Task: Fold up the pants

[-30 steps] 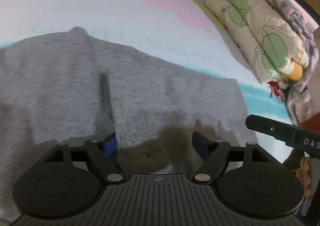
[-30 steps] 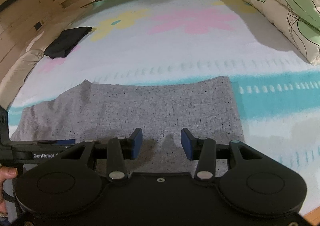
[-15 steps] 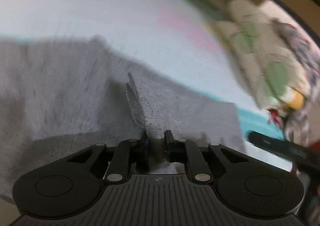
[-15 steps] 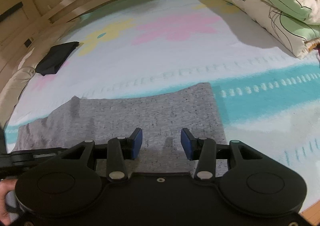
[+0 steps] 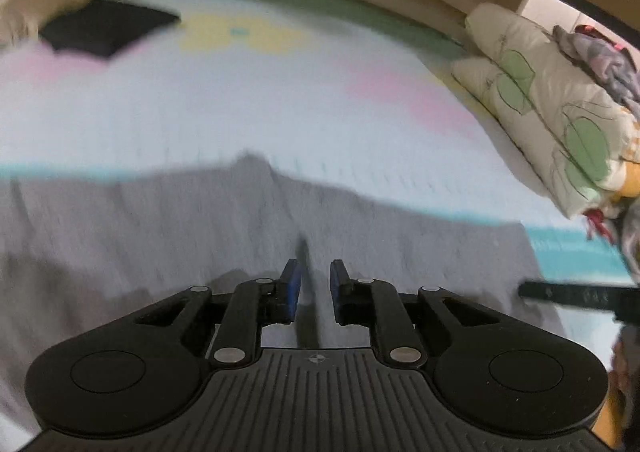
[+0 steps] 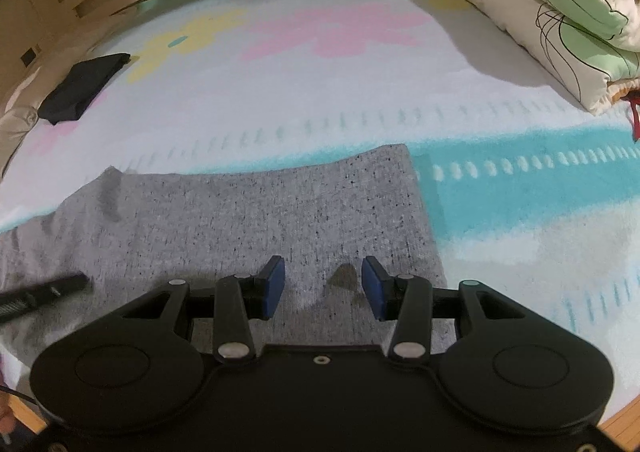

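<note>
Grey heathered pants point(image 6: 248, 220) lie spread flat across the near part of a bed covered by a pale sheet point(image 6: 320, 100) printed with pink and yellow flowers and a turquoise band. The fabric is a soft speckled knit with a straight right-hand edge and a small raised peak along its far edge at left. From left to right in the right wrist view: a folded black garment point(image 6: 80, 88) far back on the sheet, the pants in the foreground, then a plump cream quilt point(image 6: 560, 12) with green leaf outlines, stacked at the right edge. The left gripper point(image 5: 314, 288) has just been closing, and its blue pads point(image 5: 291, 288) stand narrowly apart with a ridge of grey cloth rising between them (the blurred frame does not show whether the pads press on it). The right gripper point(image 6: 323, 288) hovers over the pants near their right-hand edge, jaws apart at about half width with only flat cloth beneath them, holding nothing
</note>
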The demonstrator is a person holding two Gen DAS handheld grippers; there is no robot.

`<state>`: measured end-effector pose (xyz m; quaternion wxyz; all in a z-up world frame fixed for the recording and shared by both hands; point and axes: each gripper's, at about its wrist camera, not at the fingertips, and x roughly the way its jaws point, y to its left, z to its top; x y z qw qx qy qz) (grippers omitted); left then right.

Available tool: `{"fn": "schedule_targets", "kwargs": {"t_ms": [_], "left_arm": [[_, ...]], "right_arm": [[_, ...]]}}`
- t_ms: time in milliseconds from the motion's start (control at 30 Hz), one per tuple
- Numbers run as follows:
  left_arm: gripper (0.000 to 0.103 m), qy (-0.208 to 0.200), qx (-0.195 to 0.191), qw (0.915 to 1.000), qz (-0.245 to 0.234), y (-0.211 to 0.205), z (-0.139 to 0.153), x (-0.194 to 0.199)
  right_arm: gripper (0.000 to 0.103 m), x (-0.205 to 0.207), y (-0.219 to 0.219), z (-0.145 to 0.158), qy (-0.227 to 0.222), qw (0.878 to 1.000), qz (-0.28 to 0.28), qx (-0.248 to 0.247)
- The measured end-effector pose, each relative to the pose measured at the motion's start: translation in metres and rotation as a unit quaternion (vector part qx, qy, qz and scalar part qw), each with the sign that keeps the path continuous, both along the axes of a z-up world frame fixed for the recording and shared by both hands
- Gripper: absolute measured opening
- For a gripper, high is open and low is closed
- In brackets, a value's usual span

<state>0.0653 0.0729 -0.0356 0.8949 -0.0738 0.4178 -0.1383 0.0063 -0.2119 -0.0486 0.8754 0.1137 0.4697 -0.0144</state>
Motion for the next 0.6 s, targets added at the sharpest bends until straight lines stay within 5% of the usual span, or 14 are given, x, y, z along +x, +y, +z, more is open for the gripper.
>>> {"fn": "schedule_targets", "kwargs": {"t_ms": [233, 600], "left_arm": [[0.015, 0.058, 0.047, 0.9967, 0.033, -0.004, -0.038, 0.061], [0.015, 0.042, 0.013, 0.9963, 0.074, 0.02, -0.043, 0.088]], "right_arm": [[0.053, 0.01, 0.009, -0.004, 0.011, 1.0, 0.011, 0.008], [0.053, 0.014, 0.001, -0.021, 0.027, 1.0, -0.002, 0.008]]}}
